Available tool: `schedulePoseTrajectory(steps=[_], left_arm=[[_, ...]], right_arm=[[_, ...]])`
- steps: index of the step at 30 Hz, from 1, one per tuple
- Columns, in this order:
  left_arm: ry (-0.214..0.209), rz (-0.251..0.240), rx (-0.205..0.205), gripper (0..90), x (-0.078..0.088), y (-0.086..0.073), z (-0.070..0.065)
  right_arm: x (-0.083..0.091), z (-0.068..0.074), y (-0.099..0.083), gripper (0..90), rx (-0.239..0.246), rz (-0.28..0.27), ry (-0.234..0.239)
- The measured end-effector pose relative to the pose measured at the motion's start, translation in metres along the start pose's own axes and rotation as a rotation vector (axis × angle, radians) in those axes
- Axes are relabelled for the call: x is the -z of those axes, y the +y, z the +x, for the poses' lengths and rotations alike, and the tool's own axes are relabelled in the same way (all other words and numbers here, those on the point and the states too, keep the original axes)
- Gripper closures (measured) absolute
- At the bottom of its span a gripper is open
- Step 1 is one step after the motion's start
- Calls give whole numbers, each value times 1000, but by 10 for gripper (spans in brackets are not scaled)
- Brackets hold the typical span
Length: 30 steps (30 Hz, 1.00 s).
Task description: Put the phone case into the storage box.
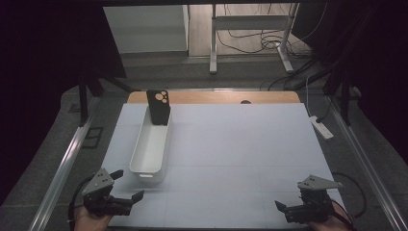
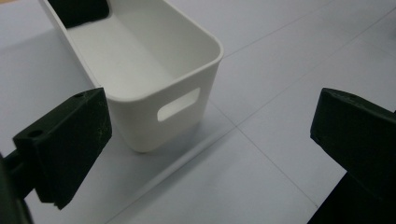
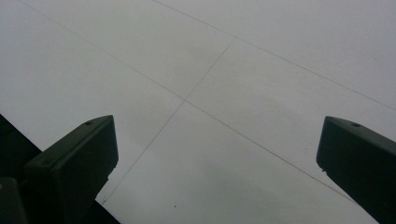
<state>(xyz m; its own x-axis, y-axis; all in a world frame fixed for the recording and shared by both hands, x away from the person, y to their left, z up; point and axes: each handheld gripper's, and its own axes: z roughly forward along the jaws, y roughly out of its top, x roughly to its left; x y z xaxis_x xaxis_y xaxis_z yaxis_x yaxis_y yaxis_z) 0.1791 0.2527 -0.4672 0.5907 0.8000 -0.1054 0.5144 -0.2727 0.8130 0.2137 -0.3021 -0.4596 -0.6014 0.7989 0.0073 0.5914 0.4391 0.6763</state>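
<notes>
A: Nearest thing: left gripper [image 2: 210, 140], jaws spread wide, nothing between them. It sits just short of the white bin [image 1: 151, 144], facing the bin's near end wall with the handle slot [image 2: 178, 105].

B: Right gripper [image 3: 215, 158]?

A: Also wide open and empty, well apart from the bin, off to its right over the bare white mat [image 3: 261, 60].

B: Item?

A: Black phone case [image 1: 158, 107], standing upright inside the bin at its far end, leaning on the wall.

B: Handling?

A: Looks light, thin, a bit flexible, probably matte so not too slippery. I'd pinch the top edge clear of the camera cutout. The bin is rigid plastic, likely slides if bumped.

B: View differences?

A: High view gives the whole case with its cutouts; left gripper view catches just a dark corner of it [image 2: 79, 11] but shows the slot clearly.
</notes>
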Motion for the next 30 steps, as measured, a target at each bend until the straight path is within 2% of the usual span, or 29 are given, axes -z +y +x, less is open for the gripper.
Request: schedulePoseTrajectory(steps=[8,15,30], left_arm=[[26,9,14,0,4,-11,-4],[58,39,12,0,6,-18,-7],[70,81,50,0,5,-32,-8]], right_arm=[[0,0,0,0,1,1,0],[0,1,0,0,6,2,0],[0,1,0,0,5,3,0]])
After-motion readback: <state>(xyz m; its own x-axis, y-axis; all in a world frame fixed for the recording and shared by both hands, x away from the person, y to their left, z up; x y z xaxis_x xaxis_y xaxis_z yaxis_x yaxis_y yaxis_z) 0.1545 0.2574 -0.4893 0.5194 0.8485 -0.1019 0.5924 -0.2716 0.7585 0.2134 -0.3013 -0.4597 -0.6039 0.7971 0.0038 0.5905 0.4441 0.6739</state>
